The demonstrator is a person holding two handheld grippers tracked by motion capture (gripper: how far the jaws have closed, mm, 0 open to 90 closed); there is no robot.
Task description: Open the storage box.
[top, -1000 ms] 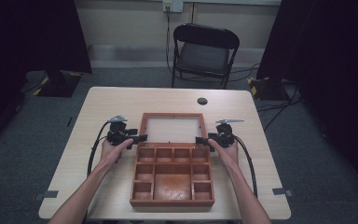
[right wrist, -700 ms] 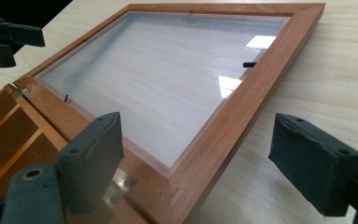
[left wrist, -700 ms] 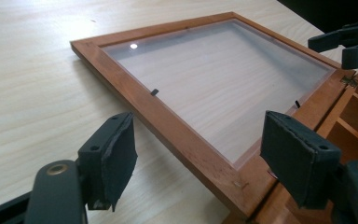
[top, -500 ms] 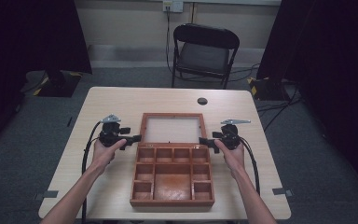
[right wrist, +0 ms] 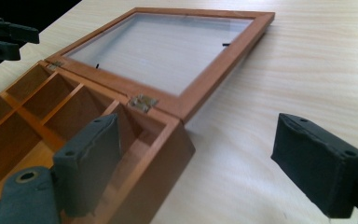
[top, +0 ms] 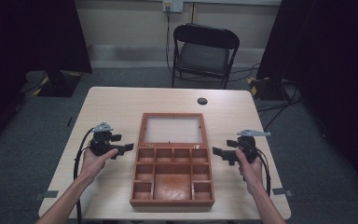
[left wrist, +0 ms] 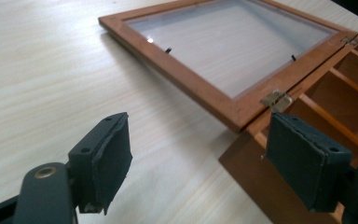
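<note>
A brown wooden box (top: 172, 177) with several empty compartments lies open in the middle of the table. Its glass-paned lid (top: 171, 129) rests flat on the table behind it, joined by small brass hinges (left wrist: 276, 98) (right wrist: 143, 102). My left gripper (top: 127, 148) is held just left of the box's back corner, jaws open and empty. To the right of the box, my right gripper (top: 217, 153) is open and empty too, a short gap from the box's side. The box's corner (left wrist: 251, 158) sits between my left jaws' line of sight, and the other back corner (right wrist: 168, 140) lies ahead of my right jaws.
The light wooden table (top: 116, 107) has a small black round cap (top: 202, 101) near its far edge. A black folding chair (top: 204, 53) stands beyond the table. Dark curtains hang at both sides. Cables (top: 77, 161) trail from the grippers.
Both grippers have moved outward, away from the box's sides. The box and lid have stayed where they were.
</note>
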